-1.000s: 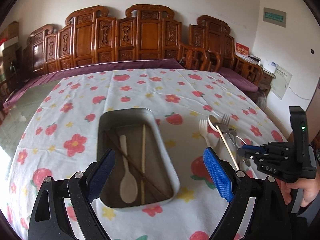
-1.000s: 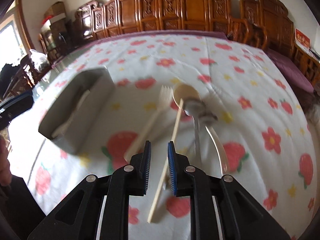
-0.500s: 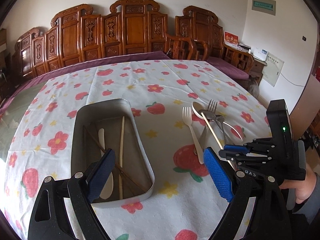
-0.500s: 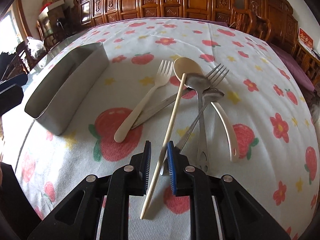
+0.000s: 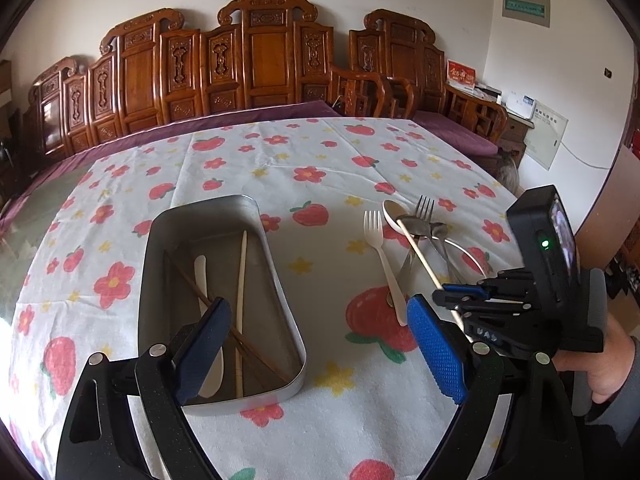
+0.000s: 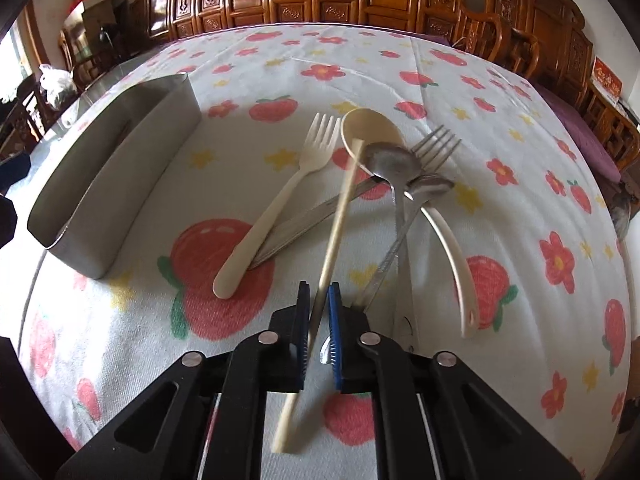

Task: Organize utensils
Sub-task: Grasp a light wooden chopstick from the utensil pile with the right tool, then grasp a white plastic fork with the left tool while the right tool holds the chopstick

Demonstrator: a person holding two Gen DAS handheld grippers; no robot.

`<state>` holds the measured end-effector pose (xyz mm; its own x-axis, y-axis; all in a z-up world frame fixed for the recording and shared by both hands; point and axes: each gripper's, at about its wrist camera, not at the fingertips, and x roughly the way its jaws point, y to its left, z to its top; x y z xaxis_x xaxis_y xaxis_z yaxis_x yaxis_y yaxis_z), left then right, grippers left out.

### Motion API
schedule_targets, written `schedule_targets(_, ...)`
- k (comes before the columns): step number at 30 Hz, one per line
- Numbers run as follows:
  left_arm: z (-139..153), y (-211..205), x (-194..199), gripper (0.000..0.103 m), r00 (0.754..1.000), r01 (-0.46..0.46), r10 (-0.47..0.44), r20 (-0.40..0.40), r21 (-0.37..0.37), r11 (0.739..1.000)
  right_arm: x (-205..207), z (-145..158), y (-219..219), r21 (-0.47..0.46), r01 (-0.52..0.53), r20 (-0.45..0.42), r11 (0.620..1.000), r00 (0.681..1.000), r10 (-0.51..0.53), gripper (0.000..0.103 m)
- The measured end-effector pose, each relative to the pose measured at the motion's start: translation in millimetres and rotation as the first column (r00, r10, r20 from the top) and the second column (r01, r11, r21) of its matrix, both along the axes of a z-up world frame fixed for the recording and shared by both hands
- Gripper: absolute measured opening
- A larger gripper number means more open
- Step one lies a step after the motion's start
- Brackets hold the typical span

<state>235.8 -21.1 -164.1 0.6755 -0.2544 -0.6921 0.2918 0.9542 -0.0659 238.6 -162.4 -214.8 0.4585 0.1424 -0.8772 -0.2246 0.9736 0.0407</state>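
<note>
My right gripper points down at the utensil pile, its jaws closing on a cream chopstick that lies pinched between the blue pads, far end resting on a cream spoon. The left wrist view shows that gripper on the chopstick too. Beside it lie a cream fork, metal spoons and a metal fork. My left gripper hangs open over the near end of the metal tray, which holds a cream utensil, a cream chopstick and dark chopsticks.
The flowered tablecloth covers a round table. Carved wooden chairs line the far side. A person's hand holds the right gripper at the right edge. The tray's wall stands left of the pile.
The right gripper's jaws have closed onto the cream chopstick that lay between them. The left gripper shifted a little toward the tray early on, then stayed still.
</note>
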Motion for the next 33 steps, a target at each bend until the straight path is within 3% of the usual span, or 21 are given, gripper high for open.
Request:
schedule_targets(9,0,-4,0,0.086,1.0,0.017,-0.017,0.002,-0.002,1.0,-29,39,-34,0.058,0.017,0.051,0.998,0.998,-0.02,0.006)
schedule_targets(15,3,-16,2,0.075,0.999,0.037,-0.037,-0.007,0.002,0.999,-53,60,-60,0.069,0.034,0.094,0.997,0.995,-0.04,0.006)
schedule_targets(25,1,-54,30,0.062,0.997,0.056,-0.055,-0.045,0.023,0.998,-73,66,-106,0.069,0.072,0.128,0.995,0.989,-0.081,0.006)
schedule_targets(33,-26,-84,75,0.05,0.99,0.067,-0.06,-0.131,0.049,0.997,-69,62,-126,0.103,0.095,0.124,0.99,0.986,-0.108,0.006)
